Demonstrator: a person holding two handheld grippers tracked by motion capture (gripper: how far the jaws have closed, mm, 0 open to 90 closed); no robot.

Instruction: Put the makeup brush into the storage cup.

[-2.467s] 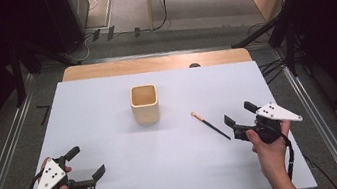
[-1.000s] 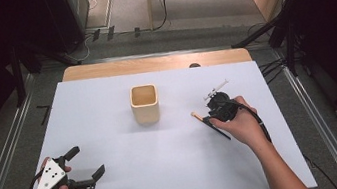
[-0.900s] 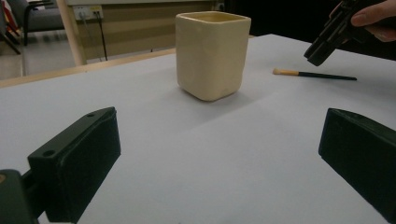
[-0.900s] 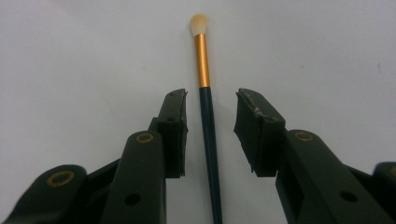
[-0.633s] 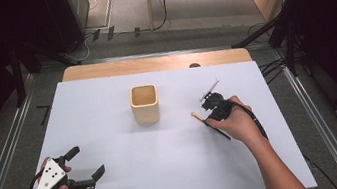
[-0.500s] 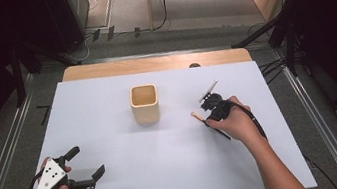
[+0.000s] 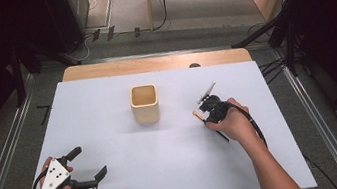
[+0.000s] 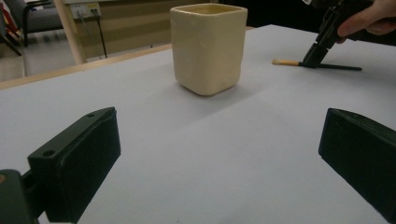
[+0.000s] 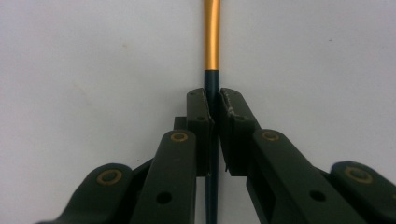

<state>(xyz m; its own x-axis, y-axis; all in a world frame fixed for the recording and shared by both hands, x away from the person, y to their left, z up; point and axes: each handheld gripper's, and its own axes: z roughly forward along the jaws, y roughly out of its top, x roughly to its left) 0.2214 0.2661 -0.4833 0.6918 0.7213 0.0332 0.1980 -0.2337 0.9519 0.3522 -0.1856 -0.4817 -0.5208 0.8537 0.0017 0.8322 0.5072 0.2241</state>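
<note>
**Right gripper pinches the brush on the table**

The two fingers (image 9: pixel 201 116) of the right gripper (image 7: pixel 211 111) press on the thin dark handle of a brush (image 9: pixel 212 46) from both sides, so the brush is held tight. These jaws have just been closing, with the brush handle between them. The left gripper (image 7: pixel 89 172) sits wide open with nothing between its two black jaws (it is down at about 7 o'clock on the table).

The brush lies flat on the white table (image 7: pixel 108 108), to the right of the middle, at about 3 o'clock from the cup (image 7: pixel 145 104). In the high view its long line runs on a slant: the pale bristle end points up and left, toward 10 o'clock, and the dark tail end points down and right, toward 4 o'clock. In the left gripper view the brush (image 8: pixel 287 62) lies level on the table, with its pale tip toward the cup (image 8: pixel 208 46) and well apart from it.

Count them: one brush, one cream cup with an open top, standing upright, and two grippers, one in each hand. The right hand (image 7: pixel 231 123) wraps around its gripper.
</note>
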